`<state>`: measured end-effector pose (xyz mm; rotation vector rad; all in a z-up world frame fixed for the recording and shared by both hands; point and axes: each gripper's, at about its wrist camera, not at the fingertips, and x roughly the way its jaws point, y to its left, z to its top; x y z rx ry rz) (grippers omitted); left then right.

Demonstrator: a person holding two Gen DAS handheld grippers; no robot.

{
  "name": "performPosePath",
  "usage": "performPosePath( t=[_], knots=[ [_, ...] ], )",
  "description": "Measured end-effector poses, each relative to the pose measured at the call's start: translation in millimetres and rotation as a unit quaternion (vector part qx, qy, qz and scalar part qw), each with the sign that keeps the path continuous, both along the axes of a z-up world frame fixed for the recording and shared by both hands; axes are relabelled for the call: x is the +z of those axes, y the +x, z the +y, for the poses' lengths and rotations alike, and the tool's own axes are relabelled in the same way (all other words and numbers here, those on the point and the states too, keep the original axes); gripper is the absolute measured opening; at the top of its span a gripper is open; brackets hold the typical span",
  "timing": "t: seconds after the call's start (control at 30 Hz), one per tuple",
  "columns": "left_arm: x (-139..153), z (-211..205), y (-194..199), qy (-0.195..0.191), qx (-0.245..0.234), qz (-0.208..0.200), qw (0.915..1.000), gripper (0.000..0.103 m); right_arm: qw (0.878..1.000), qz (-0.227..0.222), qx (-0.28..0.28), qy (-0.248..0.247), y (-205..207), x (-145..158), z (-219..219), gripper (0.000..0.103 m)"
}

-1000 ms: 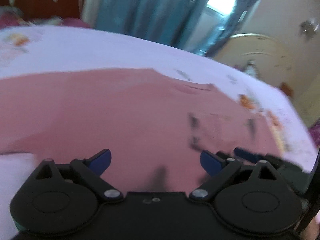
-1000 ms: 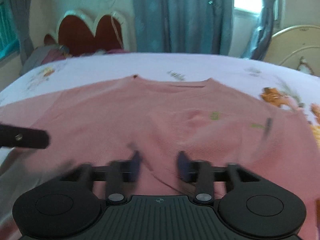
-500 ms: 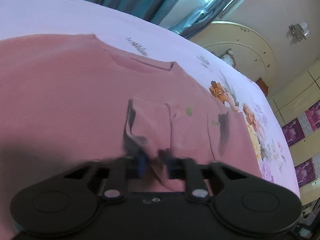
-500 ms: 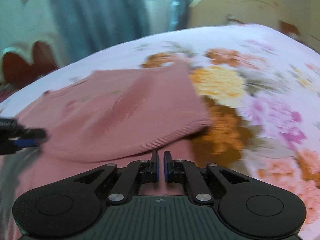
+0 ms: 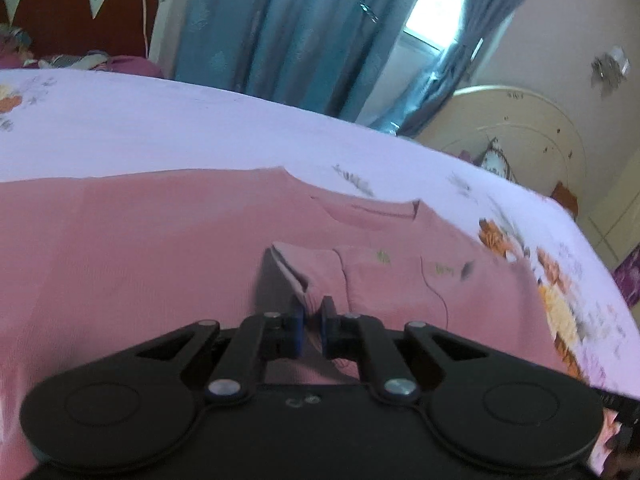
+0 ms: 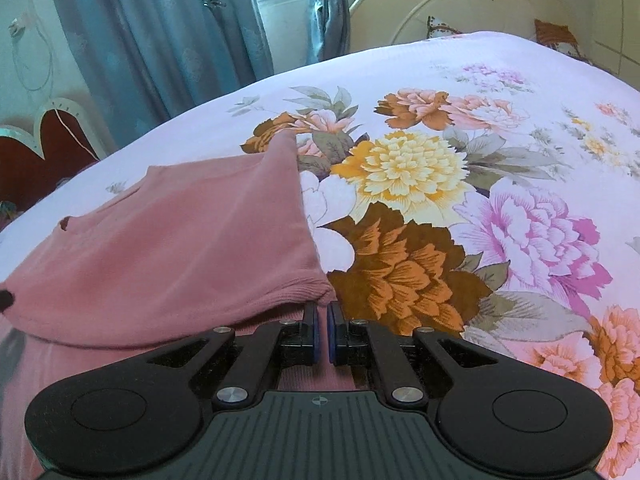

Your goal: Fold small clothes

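A pink long-sleeved top (image 5: 140, 248) lies spread on the bed, neckline toward the far side. My left gripper (image 5: 311, 322) is shut on a raised fold of its fabric, a sleeve end (image 5: 320, 276) lifted above the body of the top. In the right wrist view the pink top (image 6: 172, 248) has its right part folded over, ribbed hem edge near my fingers. My right gripper (image 6: 322, 322) is shut on the hem corner (image 6: 316, 286) at the top's right edge.
The bed sheet (image 6: 460, 200) is lilac with large printed flowers. Blue curtains (image 5: 300, 28) and a window stand behind the bed. A red and white headboard (image 5: 80, 12) is at far left, a cream rounded board (image 5: 520, 132) at right.
Both grippers closed on the top from open. The left lifted a sleeve fold; the right swung to the top's right edge and holds the hem corner, folding that side over.
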<state>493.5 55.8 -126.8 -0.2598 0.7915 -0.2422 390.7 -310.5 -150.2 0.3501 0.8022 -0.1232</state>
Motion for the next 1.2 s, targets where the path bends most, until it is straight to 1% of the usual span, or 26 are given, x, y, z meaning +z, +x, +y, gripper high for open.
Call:
performPosePath(
  t=[0.07,0.17,0.23,0.27,0.3,0.33,0.37,0.4,0.43,0.47,0.5,0.53,0.57,0.63,0.7,0.77,0.8,0.83,0.87,0.9,0.93,0.97,1.0,1.03,1.1,1.2],
  knots=[
    [-3,-4,-2,-0.001,0.008,0.0,1.0,0.007,1.0,0.002,0.0,-0.004,1,0,0,0.006],
    [-7,4,-8,-0.015,0.025,0.002,0.9996,0.007,1.0,0.006,-0.003,-0.012,2,0,-2,0.006],
    [-14,9,-8,-0.017,0.014,0.015,0.9996,0.009,1.0,0.004,0.004,-0.006,0,1,-4,0.006],
    [-18,9,-7,-0.016,0.01,0.023,0.9996,0.013,1.0,0.004,0.01,-0.01,-2,1,-3,0.006],
    [-18,10,-7,-0.015,0.011,0.025,0.9995,0.027,1.0,0.005,0.016,-0.021,-3,3,-1,0.007],
    [-19,11,-7,-0.012,0.013,0.021,0.9996,0.032,0.999,0.005,0.021,-0.027,-4,3,0,0.007],
    [-18,13,-8,-0.008,0.015,0.014,0.9998,0.045,0.999,0.003,0.023,-0.031,-6,4,2,0.007],
    [-17,14,-8,-0.006,0.018,0.008,0.9998,0.06,0.999,0.001,0.025,-0.037,-7,5,3,0.007],
    [-15,16,-7,-0.005,0.022,0.004,0.9997,0.069,0.999,-0.002,0.025,-0.04,-8,7,3,0.007],
    [-13,19,-4,-0.008,0.024,-0.002,0.9997,0.07,0.999,-0.008,0.023,-0.044,-9,9,3,0.01],
    [-13,22,-1,-0.011,0.023,-0.002,0.9997,0.07,0.999,-0.018,0.017,-0.047,-9,12,1,0.015],
    [-13,22,5,-0.014,0.02,0.001,0.9997,0.069,0.998,-0.029,0.012,-0.048,-9,15,0,0.04],
    [-15,24,14,-0.019,0.013,0.007,0.9997,0.069,0.998,-0.045,0.01,-0.05,-7,19,-2,0.059],
    [-20,23,29,-0.025,0.002,0.019,0.9995,0.06,0.997,-0.057,0.019,-0.045,6,24,-6,0.059],
    [-27,20,47,-0.029,-0.009,0.032,0.999,0.053,0.997,-0.064,0.024,-0.027,27,27,-12,0.059],
    [-32,20,58,-0.038,-0.021,0.036,0.9984,0.053,0.997,-0.067,0.024,-0.014,48,29,-17,0.058],
    [-33,18,62,-0.042,-0.029,0.035,0.9981,0.052,0.998,-0.066,0.024,-0.008,57,28,-20,0.055],
    [-34,16,65,-0.046,-0.039,0.033,0.9976,0.043,0.998,-0.064,0.024,-0.002,65,28,-22,0.052],
    [-34,14,65,-0.049,-0.051,0.032,0.997,0.031,0.998,-0.062,0.025,0.002,72,26,-23,0.052],
    [-34,11,65,-0.045,-0.061,0.026,0.9968,0.007,0.998,-0.058,0.027,0.002,77,24,-23,0.05],
    [-30,11,58,-0.036,-0.047,-0.001,0.9982,0.006,0.998,-0.054,0.03,0.002,82,21,-23,0.048],
    [-27,15,49,-0.035,-0.024,-0.034,0.9985,0.006,0.998,-0.049,0.034,0.005,85,17,-24,0.044],
    [-25,22,41,-0.036,0.004,-0.049,0.9981,0.006,0.999,-0.042,0.034,0.009,89,13,-26,0.043],
    [-26,26,35,-0.035,0.026,-0.053,0.9977,0.006,0.999,-0.03,0.033,0.009,92,6,-28,0.043],
    [-31,29,29,-0.018,0.047,-0.051,0.9974,0.006,0.999,-0.009,0.029,0.007,95,-6,-31,0.043],
    [-41,32,28,-0.027,0.049,-0.028,0.998,0.007,0.999,-0.025,0.025,0.024,91,-5,-37,0.043]
  ],
)
